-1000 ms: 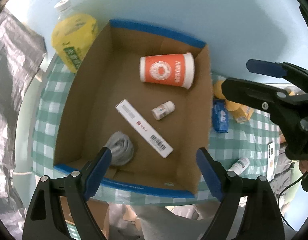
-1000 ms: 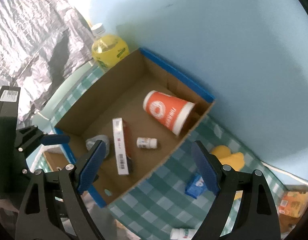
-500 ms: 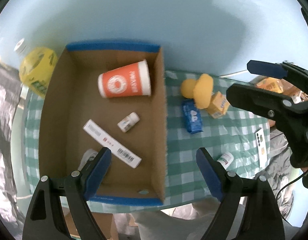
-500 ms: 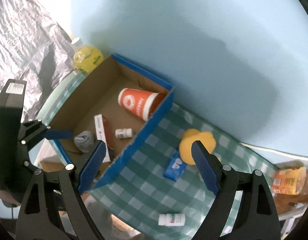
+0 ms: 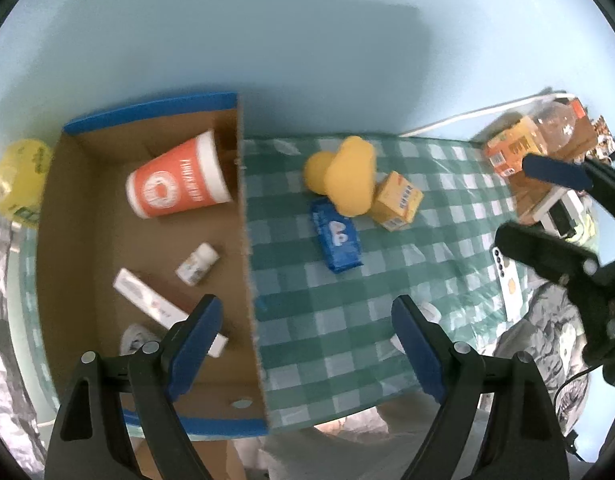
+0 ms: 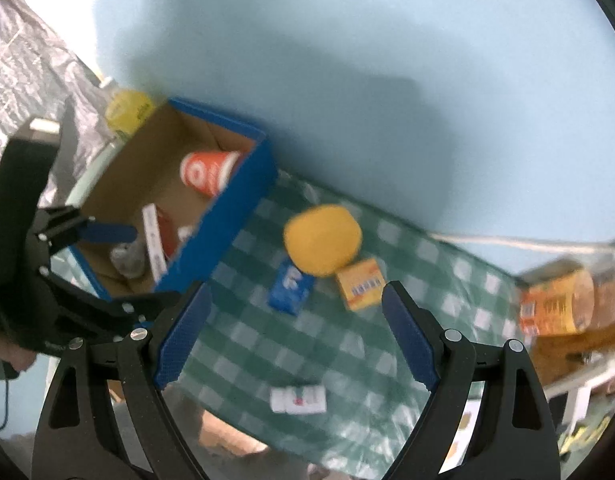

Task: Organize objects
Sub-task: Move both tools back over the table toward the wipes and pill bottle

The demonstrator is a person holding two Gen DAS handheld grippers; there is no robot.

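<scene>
Both grippers, left (image 5: 303, 336) and right (image 6: 293, 332), fingers apart, empty. Cardboard box (image 5: 245, 240) fills tabletop (image 5: 327, 340) left end; bare checks near front edge.

Matt brown cardboard box (image 5: 243, 240), glossy paper cup (image 5: 175, 180), checked cloth tablecloth (image 5: 387, 280), crinkled silver foil (image 6: 23, 60).

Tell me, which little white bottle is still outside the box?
The white bottle lying on the checked cloth near the table's front edge. The other bottle lies inside the cardboard box, below the orange cup.
</scene>
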